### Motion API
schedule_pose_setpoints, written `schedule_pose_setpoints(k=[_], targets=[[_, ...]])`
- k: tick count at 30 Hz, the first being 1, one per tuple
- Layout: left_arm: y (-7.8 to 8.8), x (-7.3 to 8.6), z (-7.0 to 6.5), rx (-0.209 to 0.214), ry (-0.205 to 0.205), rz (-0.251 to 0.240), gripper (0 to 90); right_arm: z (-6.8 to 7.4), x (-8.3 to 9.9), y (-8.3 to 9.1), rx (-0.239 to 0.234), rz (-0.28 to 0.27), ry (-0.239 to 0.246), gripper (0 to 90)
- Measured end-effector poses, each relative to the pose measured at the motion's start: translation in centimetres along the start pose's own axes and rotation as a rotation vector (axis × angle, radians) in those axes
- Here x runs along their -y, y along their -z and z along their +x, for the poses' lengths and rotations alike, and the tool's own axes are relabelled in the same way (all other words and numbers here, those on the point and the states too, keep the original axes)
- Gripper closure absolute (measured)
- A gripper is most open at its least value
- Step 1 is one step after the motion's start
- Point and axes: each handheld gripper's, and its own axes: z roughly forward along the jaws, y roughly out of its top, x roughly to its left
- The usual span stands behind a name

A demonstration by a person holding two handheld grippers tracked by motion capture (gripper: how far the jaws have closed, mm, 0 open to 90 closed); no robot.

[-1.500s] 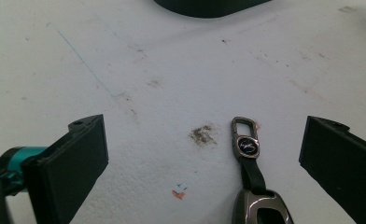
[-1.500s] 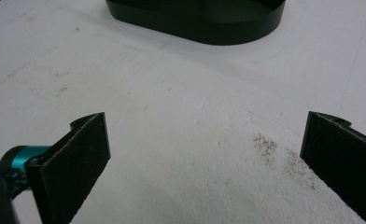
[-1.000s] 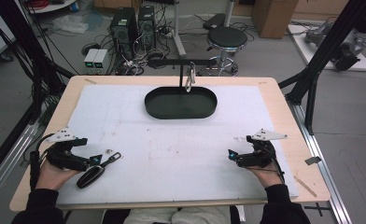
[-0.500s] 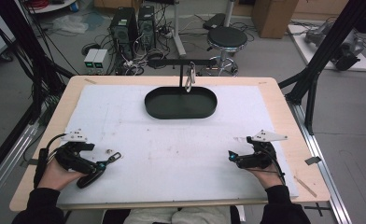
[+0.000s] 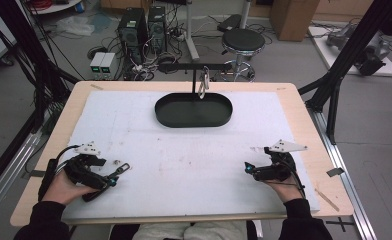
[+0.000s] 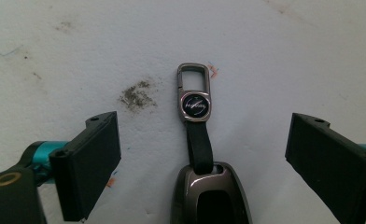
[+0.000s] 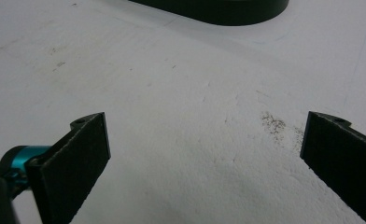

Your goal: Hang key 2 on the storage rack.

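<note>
A dark key fob (image 6: 210, 198) lies flat on the white mat, with a black strap and a metal clip (image 6: 193, 93) pointing away from me. My left gripper (image 6: 202, 140) straddles the fob: one jaw stands on each side, and neither pad touches it. The jaws have just been closing a little and are still wide. From above, the left gripper (image 5: 106, 177) sits at the mat's near left, and the clip (image 5: 123, 167) pokes out past its tips. My right gripper (image 5: 249, 171) rests at the near right, open over bare mat (image 7: 204, 140).
A black oval tray (image 5: 194, 111) stands at the far middle of the mat, its edge (image 7: 218, 7) also visible from the right gripper. Behind it a black stand holds a hanging carabiner (image 5: 202, 86). A dirty smudge (image 6: 137, 95) marks the mat left of the clip.
My left gripper has slid to the right over the key fob, which now lies between its jaws. The right gripper has stayed where it was.
</note>
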Motion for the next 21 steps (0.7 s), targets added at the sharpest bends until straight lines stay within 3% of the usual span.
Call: schedule_pose_setpoints(k=[7,12,20,21], targets=[[-0.4,0.0,-0.2,-0.018,-0.009,0.04,17.8,0.1,0.1,-0.2,0.0,0.01,0.009,0.7],[-0.9,-0.1,-0.4,-0.058,-0.019,0.083,20.1,0.2,0.1,-0.3,-0.002,0.016,0.013,0.7],[-1.4,-0.4,-0.8,-0.099,-0.047,0.116,37.4,0.3,0.2,-0.5,-0.01,0.023,0.018,0.7],[-1.4,-0.4,-0.8,-0.123,-0.046,0.117,40.6,0.3,0.2,-0.5,-0.01,0.023,0.018,0.7]])
